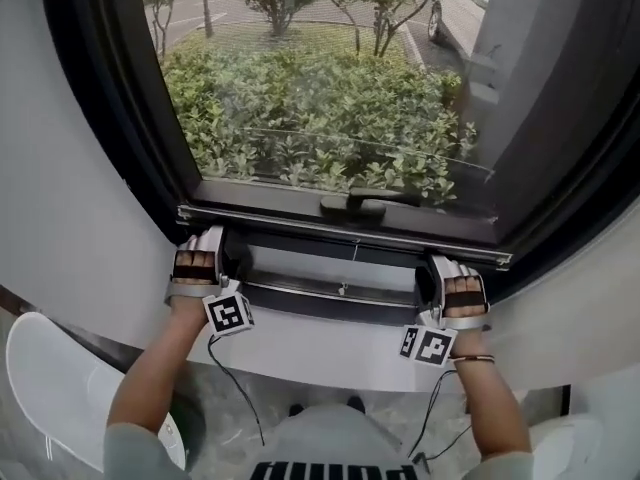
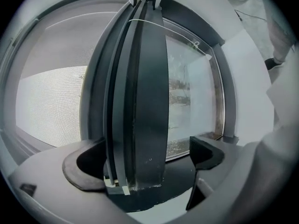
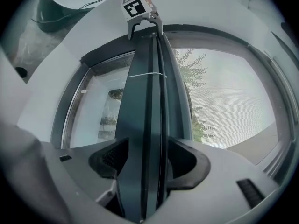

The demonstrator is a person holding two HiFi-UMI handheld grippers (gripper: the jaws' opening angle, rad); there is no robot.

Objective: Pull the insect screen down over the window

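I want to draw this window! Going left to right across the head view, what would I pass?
White round thing → left tool → dark handle above the screen bar → right tool.

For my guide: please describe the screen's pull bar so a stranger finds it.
Find the big dark-framed window over green bushes. Below its mesh screen runs a long dark metal bar. Unlike the rail beneath, it passes through the left claw and right claw.
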